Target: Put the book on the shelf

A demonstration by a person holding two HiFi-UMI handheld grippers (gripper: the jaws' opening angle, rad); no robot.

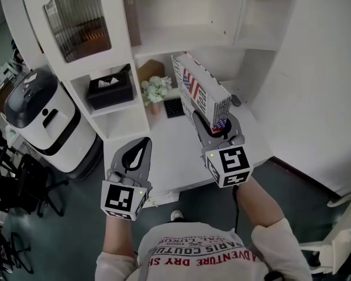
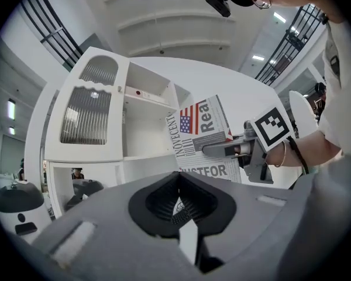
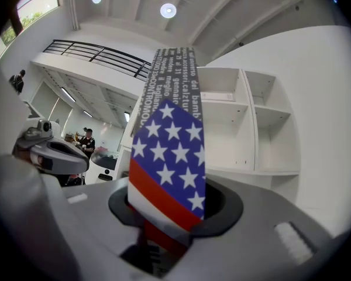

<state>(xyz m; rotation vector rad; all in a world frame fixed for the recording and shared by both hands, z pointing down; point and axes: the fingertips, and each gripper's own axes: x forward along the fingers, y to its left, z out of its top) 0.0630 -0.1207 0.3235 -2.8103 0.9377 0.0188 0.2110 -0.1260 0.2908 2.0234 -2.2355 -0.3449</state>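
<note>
The book (image 1: 200, 93), printed with newsprint text and an American flag, is held upright above the white desk (image 1: 164, 157), its lower corner clamped in my right gripper (image 1: 213, 126). In the right gripper view its starred spine (image 3: 169, 168) rises straight out from between the jaws. The left gripper view shows the book's cover (image 2: 207, 139) with the right gripper beside it. My left gripper (image 1: 137, 152) hangs lower left over the desk's front edge, jaws together and nothing in them. White shelf compartments (image 1: 187, 37) stand directly behind the book.
A black tissue box (image 1: 110, 89) fills the left cubby. A small plant with white flowers (image 1: 155, 91) and a dark calculator (image 1: 174, 107) sit on the desk at the back. A white and black bin (image 1: 44, 119) stands left of the unit.
</note>
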